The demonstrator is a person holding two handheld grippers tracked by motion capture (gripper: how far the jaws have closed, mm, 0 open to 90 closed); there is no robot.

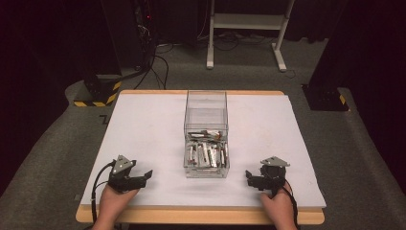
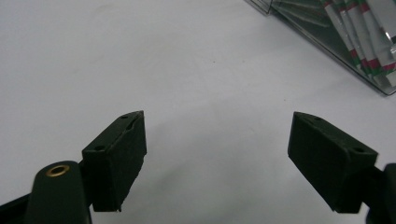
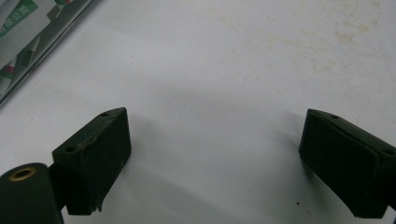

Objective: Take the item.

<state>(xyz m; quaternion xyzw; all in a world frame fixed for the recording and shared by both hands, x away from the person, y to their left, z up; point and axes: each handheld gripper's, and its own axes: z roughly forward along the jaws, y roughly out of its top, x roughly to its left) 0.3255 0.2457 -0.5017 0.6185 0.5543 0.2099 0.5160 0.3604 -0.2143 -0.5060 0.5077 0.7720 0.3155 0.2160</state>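
Lying under a white sheet, the surface (image 1: pixel 143 124) is carrying a clear box (image 1: pixel 206 135) of packets at its middle. The left gripper (image 1: pixel 136 178) and right gripper (image 1: pixel 256 181) are resting near its front edge, jaws spread wide, holding nothing. Grey carpet (image 1: pixel 48 167) and a white frame (image 1: pixel 246 28) are showing beyond.

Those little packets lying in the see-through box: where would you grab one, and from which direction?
Probably from straight above, through the open top of the clear box, since its walls block every side. The packets are long and thin, lying flat in a loose pile, so pinch one near the top of the pile across its narrow width. Both the left gripper and right gripper rest open on the table.
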